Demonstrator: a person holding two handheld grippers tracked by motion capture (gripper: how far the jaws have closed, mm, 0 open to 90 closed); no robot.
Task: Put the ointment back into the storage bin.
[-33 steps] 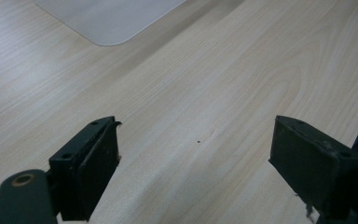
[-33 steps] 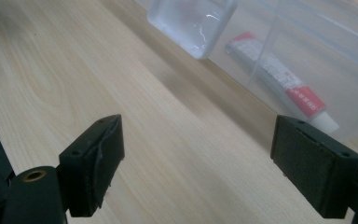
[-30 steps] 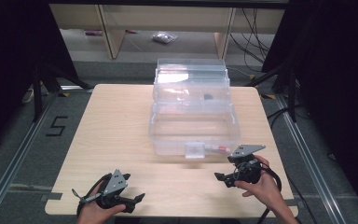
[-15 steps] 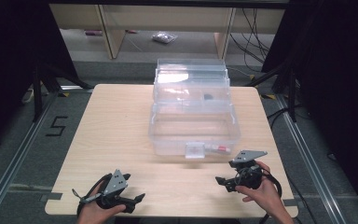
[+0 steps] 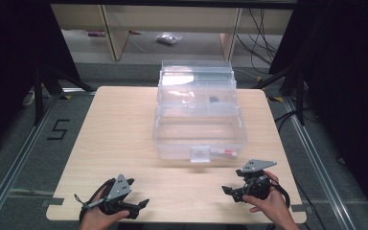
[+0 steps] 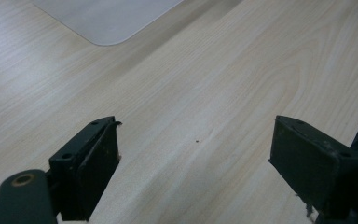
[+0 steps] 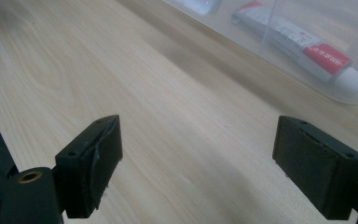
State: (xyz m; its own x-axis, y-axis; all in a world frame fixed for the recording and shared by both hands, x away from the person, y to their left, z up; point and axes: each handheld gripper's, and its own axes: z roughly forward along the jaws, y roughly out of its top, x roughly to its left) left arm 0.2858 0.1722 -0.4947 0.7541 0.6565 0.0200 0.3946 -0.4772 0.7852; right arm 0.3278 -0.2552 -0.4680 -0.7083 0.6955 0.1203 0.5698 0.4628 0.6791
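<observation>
A clear plastic tiered box (image 5: 199, 120) stands open in the middle of the wooden table (image 5: 120, 134). A white tube with a red band (image 5: 223, 153) lies in its lower front right corner, and shows through the wall in the right gripper view as the tube (image 7: 298, 42). A small dark item (image 5: 214, 99) sits in the upper tray. My left gripper (image 5: 136, 194) rests near the front left edge, open and holding nothing (image 6: 196, 154). My right gripper (image 5: 232, 182) is open just in front of the box's right corner, with nothing between its jaws (image 7: 198, 158).
The box's rounded corner (image 6: 107, 18) shows far ahead of the left jaws. Bare tabletop lies between the two grippers. Beyond the table are a wooden shelf frame (image 5: 110, 28), a small bag on the floor (image 5: 168, 39) and cables (image 5: 261, 28).
My right gripper has drawn back a little from the box toward the table's front edge. The left gripper has stayed put.
</observation>
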